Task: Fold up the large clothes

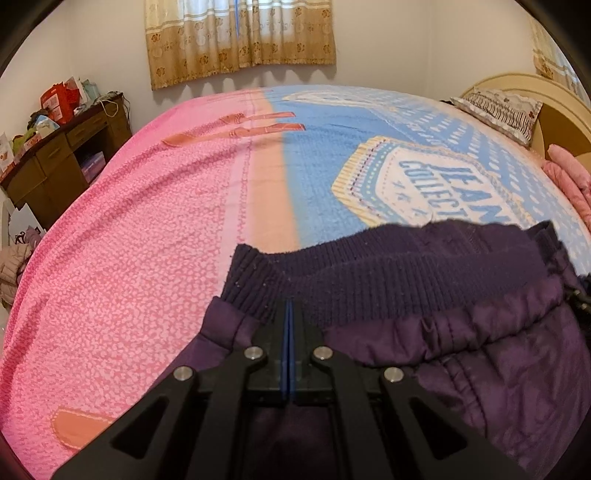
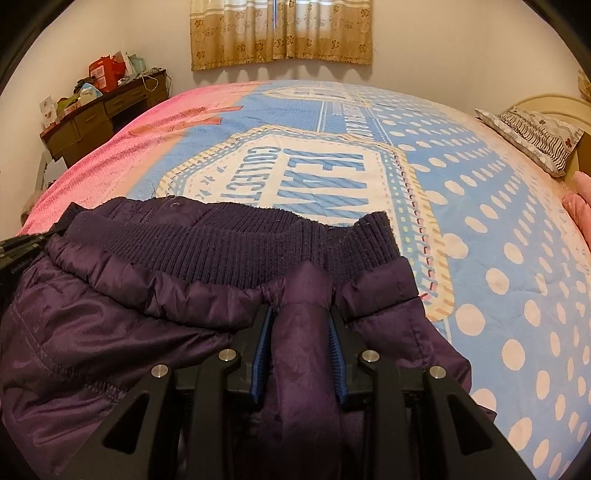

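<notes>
Purple and padded, the jacket (image 2: 122,332) lies on the near part of the bed (image 2: 480,229), its ribbed knit band (image 2: 236,247) turned toward the far side and spread across the blue, white-dotted stretch of the bedspread (image 2: 498,258). The right tongs (image 2: 301,317) have a puffy roll of the jacket's shiny cloth between their blue pads, just below the ribbed band near its right end; the jaws stand narrowly apart and are opening, the cloth still filling the gap between them. The left tongs (image 1: 288,308) sit over the left end of the same band, their two blue pads pressed flat together at the seam where the knit meets the quilted cloth; whether a thin fold of the jacket is pinched between them is hard to make out, as the pads show no gap. In the left wrist view the bedspread is pink (image 1: 129,240) on the left and blue on the right, with a printed badge of white lettering beyond the jacket. A patterned pillow (image 2: 535,136) rests at the far right by the pale headboard (image 1: 517,85), with something pink (image 1: 569,173) just beside it. A dark wooden desk (image 1: 55,155) stands at the far left, piled with boxes and bags, and beige curtains (image 2: 280,29) hang on the far wall.
</notes>
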